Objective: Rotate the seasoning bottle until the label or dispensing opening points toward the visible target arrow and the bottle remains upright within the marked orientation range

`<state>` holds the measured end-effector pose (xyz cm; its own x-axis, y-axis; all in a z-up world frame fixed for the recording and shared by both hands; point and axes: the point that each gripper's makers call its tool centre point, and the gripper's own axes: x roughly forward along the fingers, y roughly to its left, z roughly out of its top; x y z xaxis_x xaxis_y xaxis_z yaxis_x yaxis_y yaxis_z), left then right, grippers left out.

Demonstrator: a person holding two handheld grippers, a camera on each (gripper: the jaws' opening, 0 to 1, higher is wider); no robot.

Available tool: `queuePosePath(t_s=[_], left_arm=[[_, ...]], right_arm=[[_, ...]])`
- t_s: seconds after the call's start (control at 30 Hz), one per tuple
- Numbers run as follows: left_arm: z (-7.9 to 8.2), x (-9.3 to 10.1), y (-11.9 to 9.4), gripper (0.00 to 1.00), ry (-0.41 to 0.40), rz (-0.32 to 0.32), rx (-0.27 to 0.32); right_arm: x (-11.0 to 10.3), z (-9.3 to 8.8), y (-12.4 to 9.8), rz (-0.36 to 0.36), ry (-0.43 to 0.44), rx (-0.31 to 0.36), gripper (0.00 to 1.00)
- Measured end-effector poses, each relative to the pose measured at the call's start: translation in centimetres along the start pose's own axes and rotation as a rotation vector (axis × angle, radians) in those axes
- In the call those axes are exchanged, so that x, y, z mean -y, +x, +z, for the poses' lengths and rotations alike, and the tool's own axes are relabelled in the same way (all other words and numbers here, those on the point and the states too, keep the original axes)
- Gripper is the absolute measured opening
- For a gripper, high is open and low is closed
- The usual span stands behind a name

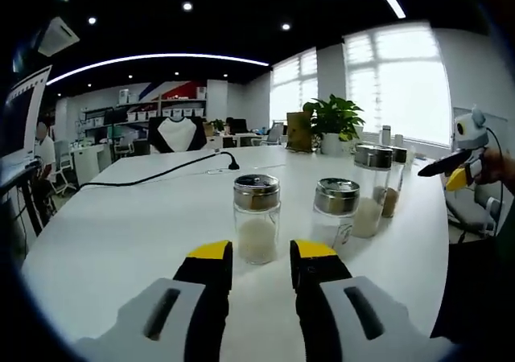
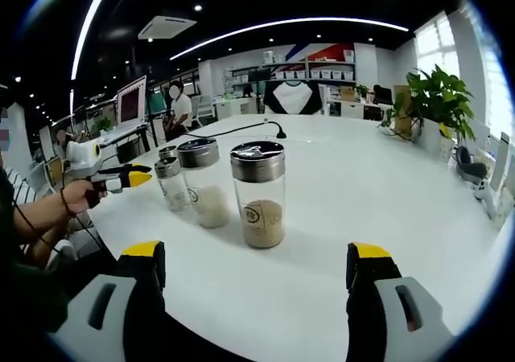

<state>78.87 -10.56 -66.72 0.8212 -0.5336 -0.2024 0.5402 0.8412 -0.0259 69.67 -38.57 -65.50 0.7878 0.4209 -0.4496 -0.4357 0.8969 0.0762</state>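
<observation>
In the left gripper view, the tallest bottle [image 1: 372, 187] is covering most of the brown-filled bottle [image 1: 393, 191] behind it, and the nearer steel-capped bottle [image 1: 335, 211] is overlapping its lower left side. The right gripper [image 1: 447, 167] is being cut off by the picture's right edge, so how its jaws stand cannot be told. In the right gripper view, the two far small bottles [image 2: 171, 180] are overlapping each other, and the label [image 2: 252, 215] on the front bottle [image 2: 259, 193] is staying too small to read.
</observation>
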Motion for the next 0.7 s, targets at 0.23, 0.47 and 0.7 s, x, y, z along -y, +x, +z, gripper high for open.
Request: queuePosePath(t_s=[0.23, 0.47, 0.7], left_arm=[[0.2, -0.6, 1.4, 0.47, -0.028, 0.024, -0.005], [0.6, -1.1, 3.2, 0.52, -0.019, 0.015, -0.002], [0.0, -1.1, 4.9, 0.54, -0.005, 0.0, -0.018]], right_arm=[[0.0, 0.0, 0.1, 0.0, 0.0, -0.002, 0.96], [0.2, 0.0, 0.1, -0.004, 0.0, -0.004, 0.96], [0.4, 0.0, 0.1, -0.004, 0.002, -0.005, 0.95]])
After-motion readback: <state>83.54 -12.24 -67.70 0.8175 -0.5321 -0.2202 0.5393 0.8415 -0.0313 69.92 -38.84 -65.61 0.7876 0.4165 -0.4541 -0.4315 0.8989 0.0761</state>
